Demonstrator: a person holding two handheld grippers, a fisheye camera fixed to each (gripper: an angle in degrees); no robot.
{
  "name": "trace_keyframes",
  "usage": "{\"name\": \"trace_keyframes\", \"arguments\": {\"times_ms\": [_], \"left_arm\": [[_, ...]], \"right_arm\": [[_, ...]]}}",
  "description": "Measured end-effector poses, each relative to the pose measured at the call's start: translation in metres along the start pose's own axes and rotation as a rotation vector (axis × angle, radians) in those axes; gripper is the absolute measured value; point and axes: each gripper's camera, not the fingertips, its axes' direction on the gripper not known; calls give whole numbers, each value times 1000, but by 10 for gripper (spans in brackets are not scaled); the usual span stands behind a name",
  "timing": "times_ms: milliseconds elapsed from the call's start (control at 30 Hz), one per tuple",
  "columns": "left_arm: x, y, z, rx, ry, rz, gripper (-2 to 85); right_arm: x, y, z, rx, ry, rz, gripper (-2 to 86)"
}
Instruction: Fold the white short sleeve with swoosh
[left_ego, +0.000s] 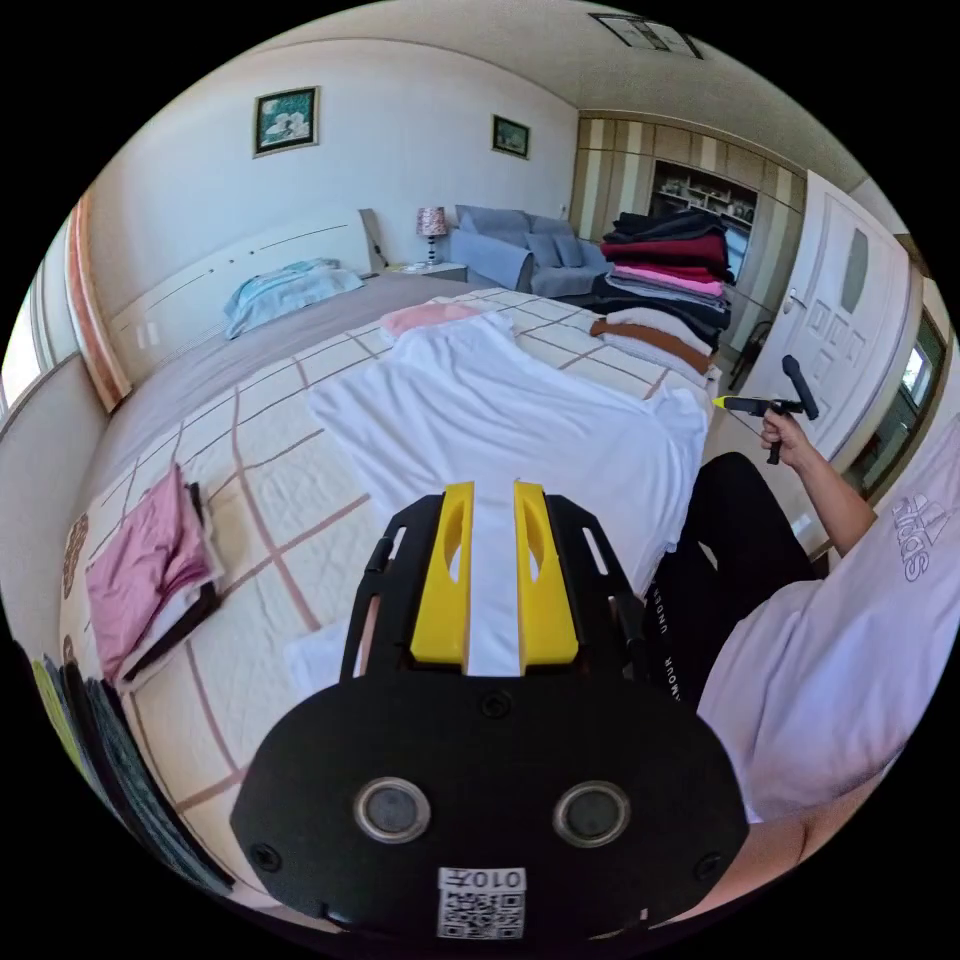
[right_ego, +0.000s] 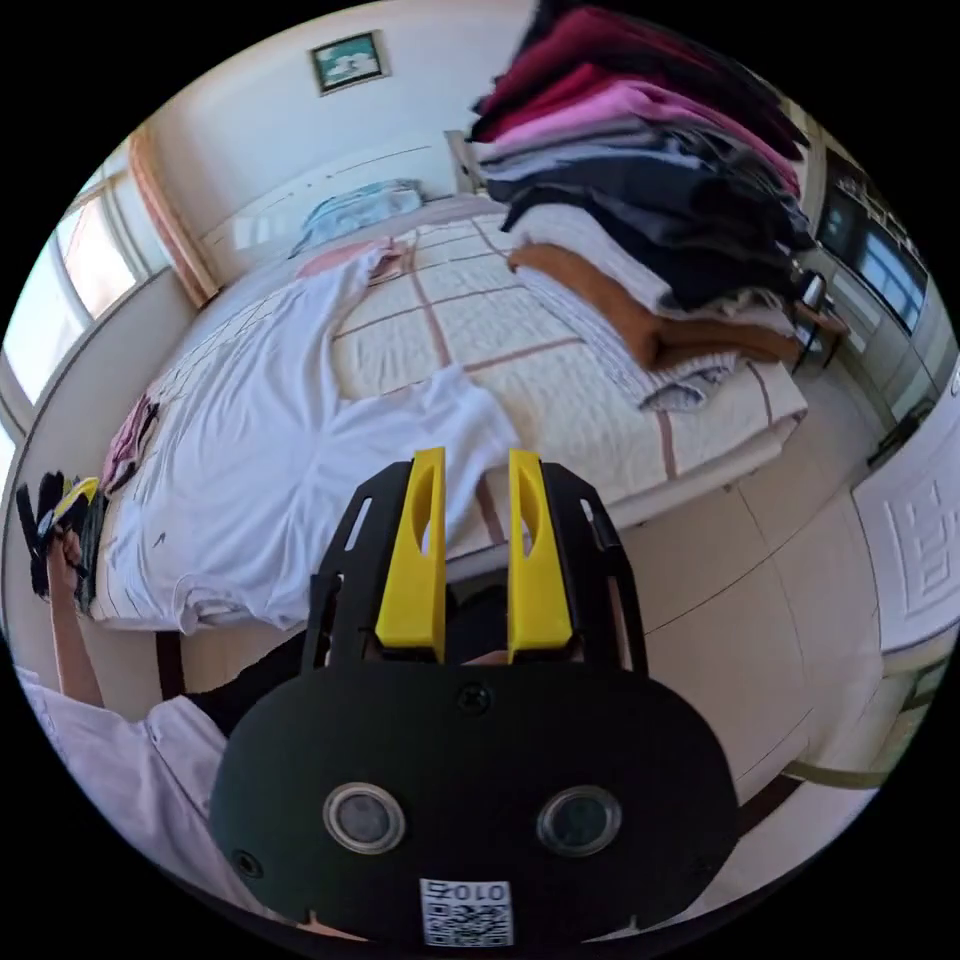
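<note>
The white shirt (left_ego: 500, 410) was thin, smooth cloth; the bed (left_ego: 270, 480) cover under it, at the frame's middle, looked quilted and matt; the left hand-held gripper (left_ego: 493, 560) had matt black plastic with glossy yellow plastic jaws

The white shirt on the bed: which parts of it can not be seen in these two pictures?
- Left gripper view: the near middle of the white shirt is hidden behind the left tool.
- Right gripper view: the shirt's sleeve end is partly hidden behind the right tool.
- The swoosh: only a small dark mark near the hem in the right gripper view, too small to confirm.
</note>
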Motion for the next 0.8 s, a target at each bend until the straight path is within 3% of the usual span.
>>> {"name": "trace_keyframes", "arguments": {"times_ms": [100,267,467,633,800], "left_arm": [[58,-84,96,-6,209,154,56],[163,-213,273,-133,484,241,48],[276,-271,408,-356,432,444,28],[314,-271,436,-388,353,604,4],[263,-288,415,-204,482,464,-1]], "right_arm": [[43,-9,17,-47,-198,110,99],[67,-21,45,-84,-273,178,97],[75,-25,36,-49,-305,188,82],[91,-27,44,-41,-351,178,52],[98,-26,4,-43,-369,98,30]]}}
